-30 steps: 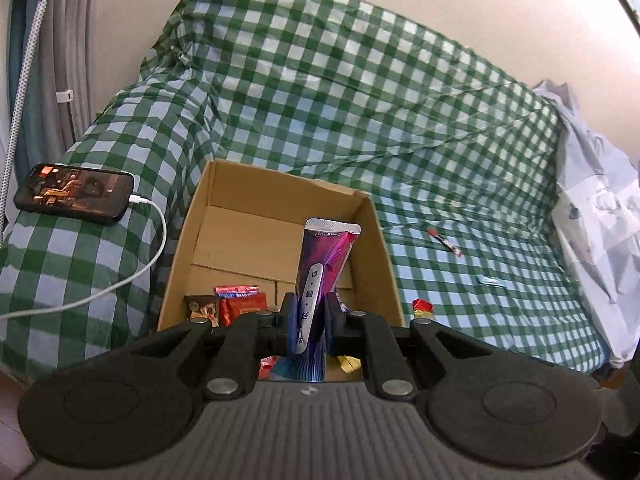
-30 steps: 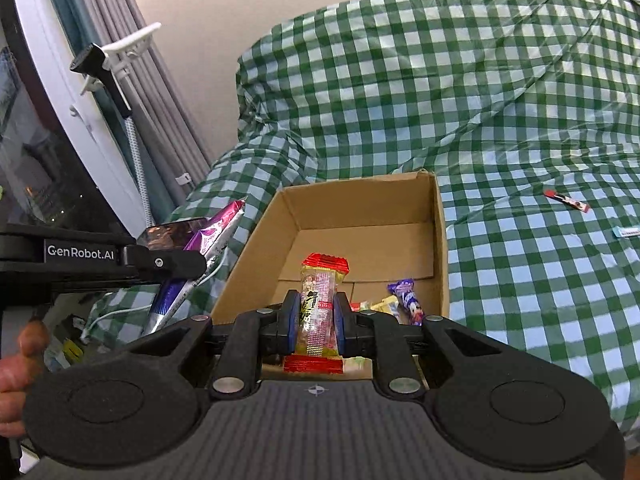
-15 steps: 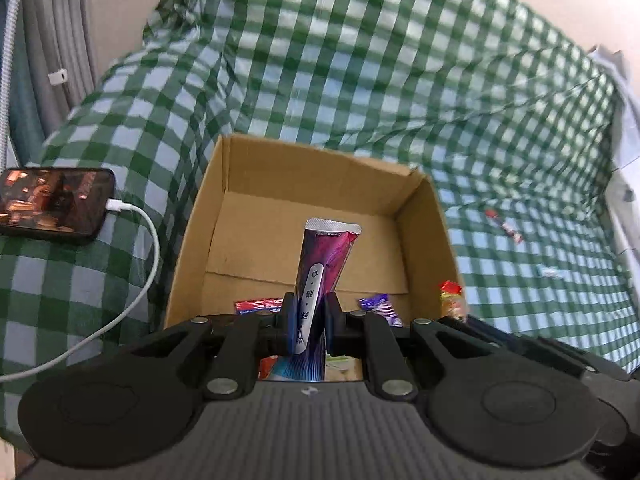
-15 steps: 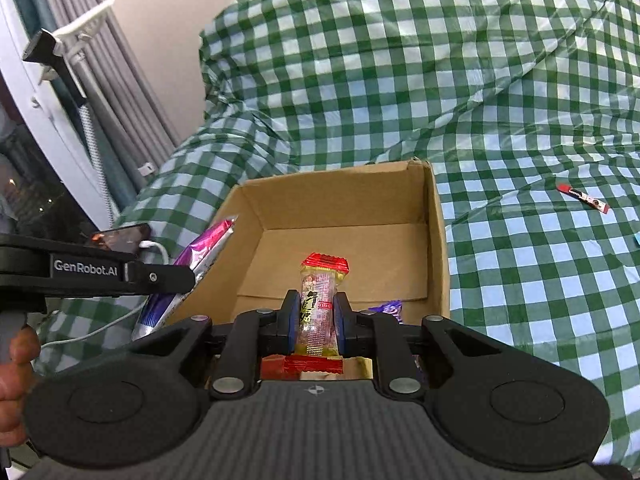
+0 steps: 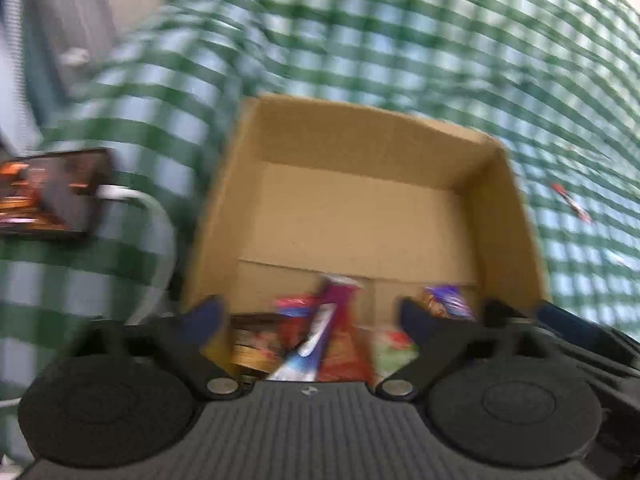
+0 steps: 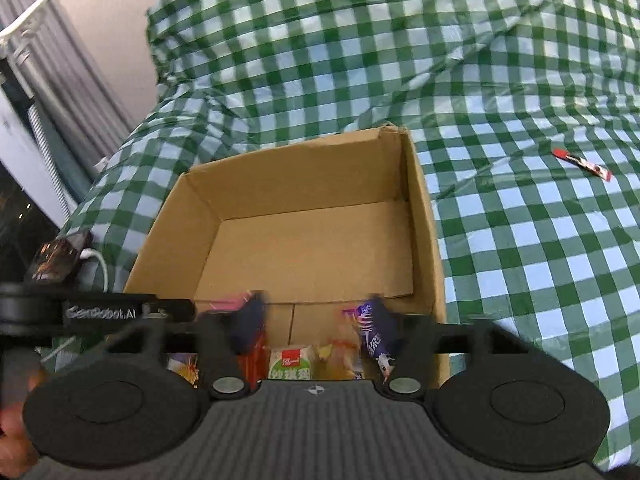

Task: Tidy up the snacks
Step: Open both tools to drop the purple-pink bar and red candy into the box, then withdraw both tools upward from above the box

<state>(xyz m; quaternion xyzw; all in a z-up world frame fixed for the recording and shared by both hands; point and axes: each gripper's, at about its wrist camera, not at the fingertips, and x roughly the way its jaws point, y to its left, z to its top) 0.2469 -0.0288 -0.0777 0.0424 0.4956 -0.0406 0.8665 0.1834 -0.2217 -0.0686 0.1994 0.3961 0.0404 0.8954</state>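
An open cardboard box (image 6: 312,248) rests on a sofa draped in a green-and-white checked cover (image 6: 500,240); its far half is bare cardboard, and the snacks lie heaped against its near wall. In the left wrist view, which is strongly motion-blurred, a phone (image 5: 48,194) with a lit screen lies on the cover to the left of the box, a white cable (image 5: 156,240) plugged into its end. A small red, black and white sachet (image 6: 582,164) lies on the cover well to the right of the box, apart from it. The left gripper (image 5: 310,316) points steeply down over the near end of the box, its jaws opening and spread wide; a purple and white packet (image 5: 320,328) stands tilted between them, touched by neither pad, above red and orange wrappers (image 5: 296,308). The right gripper (image 6: 316,320) angles down into the same end, its jaws likewise opening, with a green and white packet (image 6: 290,362) bearing a red label and a yellow wrapper (image 6: 338,354) lying loose below; a purple wrapper (image 6: 370,330) sits just inside its right finger, and contact cannot be judged. The left gripper's body crosses the right wrist view at the left, lettered "GenRobot.AI", with a hand (image 6: 14,432) on its handle. The packet lettering is too blurred to read.
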